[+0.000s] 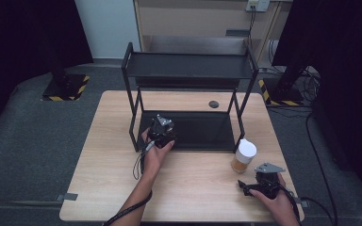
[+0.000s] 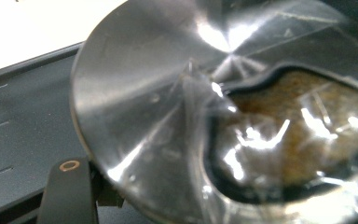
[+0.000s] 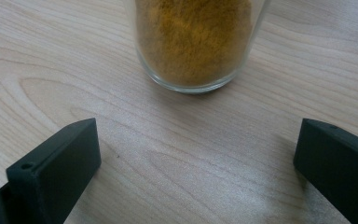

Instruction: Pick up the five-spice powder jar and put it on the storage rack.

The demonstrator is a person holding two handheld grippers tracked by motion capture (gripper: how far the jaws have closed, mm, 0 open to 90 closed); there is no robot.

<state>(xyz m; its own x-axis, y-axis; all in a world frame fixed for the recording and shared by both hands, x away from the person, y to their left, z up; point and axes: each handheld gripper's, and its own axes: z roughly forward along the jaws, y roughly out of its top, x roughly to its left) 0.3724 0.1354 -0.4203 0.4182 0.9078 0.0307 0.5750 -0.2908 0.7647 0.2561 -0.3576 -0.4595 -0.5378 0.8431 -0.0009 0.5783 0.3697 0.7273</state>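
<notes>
In the left gripper view a shiny, blurred lid [image 2: 168, 116] fills the centre and runs off the top, right and bottom edges; its container is hidden. In the right gripper view the jar [image 3: 196, 44] is cut off at the top edge, its cap unseen.

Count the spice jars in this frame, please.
2. One glass jar of yellow-brown powder with a white cap stands on the table, ahead of the right gripper. A second, metal-lidded jar is in the left gripper at the rack's lower shelf.
</notes>
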